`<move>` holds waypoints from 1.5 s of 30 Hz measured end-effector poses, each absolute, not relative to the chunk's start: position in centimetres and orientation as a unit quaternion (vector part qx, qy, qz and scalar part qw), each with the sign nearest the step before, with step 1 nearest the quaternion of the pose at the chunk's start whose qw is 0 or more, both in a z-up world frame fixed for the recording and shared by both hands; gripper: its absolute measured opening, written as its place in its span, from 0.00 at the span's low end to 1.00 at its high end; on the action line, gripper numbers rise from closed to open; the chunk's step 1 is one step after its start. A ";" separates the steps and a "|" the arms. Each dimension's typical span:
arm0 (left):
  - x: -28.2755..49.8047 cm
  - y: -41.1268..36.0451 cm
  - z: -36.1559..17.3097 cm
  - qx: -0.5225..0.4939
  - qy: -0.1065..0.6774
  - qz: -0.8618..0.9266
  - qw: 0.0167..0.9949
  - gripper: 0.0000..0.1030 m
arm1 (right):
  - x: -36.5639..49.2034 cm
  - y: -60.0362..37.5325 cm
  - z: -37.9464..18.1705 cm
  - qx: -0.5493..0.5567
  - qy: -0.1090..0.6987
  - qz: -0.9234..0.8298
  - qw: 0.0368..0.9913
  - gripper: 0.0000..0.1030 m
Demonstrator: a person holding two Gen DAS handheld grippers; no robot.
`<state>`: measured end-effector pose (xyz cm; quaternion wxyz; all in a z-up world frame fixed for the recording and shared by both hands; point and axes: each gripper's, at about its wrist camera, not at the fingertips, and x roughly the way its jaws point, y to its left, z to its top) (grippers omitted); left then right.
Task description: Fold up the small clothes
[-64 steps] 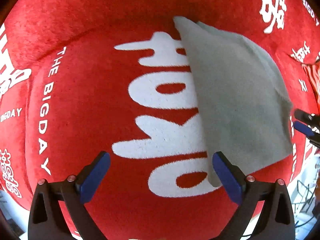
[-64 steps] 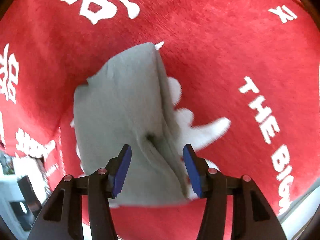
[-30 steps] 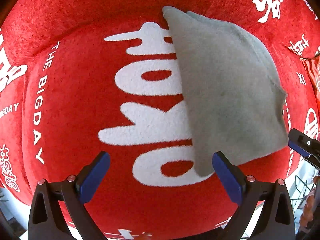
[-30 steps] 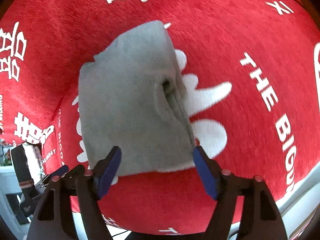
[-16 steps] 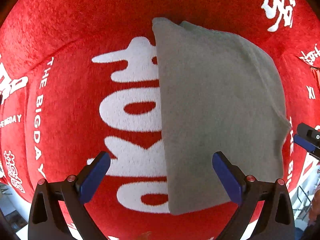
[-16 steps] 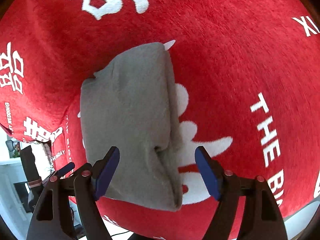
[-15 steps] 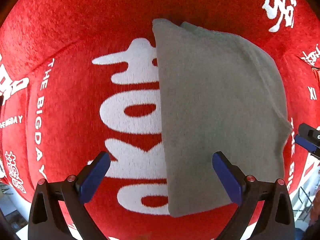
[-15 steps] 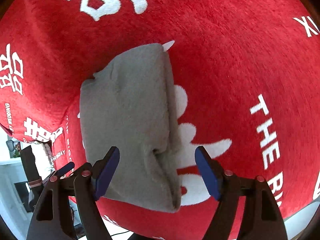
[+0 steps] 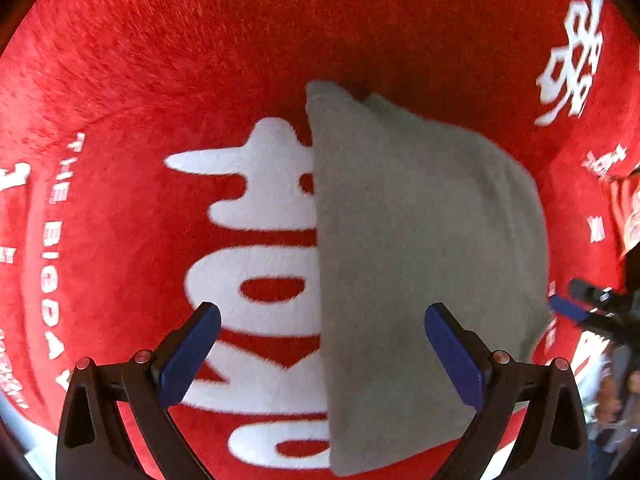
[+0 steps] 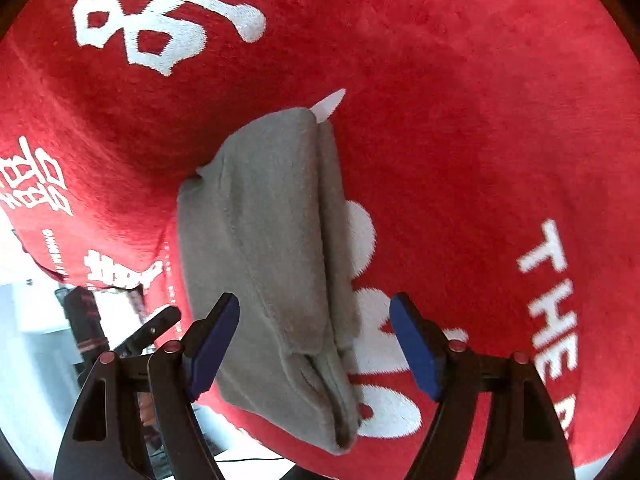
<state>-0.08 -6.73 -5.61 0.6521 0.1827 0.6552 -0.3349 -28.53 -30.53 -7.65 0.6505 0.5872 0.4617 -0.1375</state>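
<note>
Left wrist view: left gripper stood wide open, empty, over grey garment's near left edge.
Right wrist view: right gripper stood wide open, gripping nothing, astride garment's near end.
Garment: lay folded on red cloth.
Beyond garment: white characters.

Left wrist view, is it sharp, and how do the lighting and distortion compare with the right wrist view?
Left wrist view: slightly soft, white lettering on the red plush cloth smeared at the left edge, top shadowed, strong fisheye bulge. Right wrist view: crisper, the folded grey fleece garment shows clear seams, evenly lit, with a bright washed-out patch at lower left, same fisheye bending.
</note>
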 end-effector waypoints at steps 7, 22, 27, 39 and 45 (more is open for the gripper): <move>1.1 -8.8 -9.0 0.160 0.682 -0.363 0.615 0.99 | -26.9 -30.7 -10.2 0.609 0.467 -0.091 0.635 0.78; -1.4 -12.0 -10.5 0.148 0.698 -0.382 0.587 0.99 | -22.6 -29.8 -11.4 0.612 0.465 -0.010 0.640 0.80; -1.6 -11.9 -10.5 0.146 0.698 -0.383 0.587 0.99 | -23.2 -30.1 -11.7 0.628 0.449 -0.003 0.635 0.80; -2.0 -11.6 -10.9 0.142 0.695 -0.384 0.591 0.98 | -21.7 -29.8 -11.4 0.615 0.459 -0.025 0.641 0.66; -1.9 -10.2 -8.7 0.118 0.675 -0.405 0.605 0.52 | -22.0 -29.3 -10.7 0.631 0.444 -0.019 0.636 0.31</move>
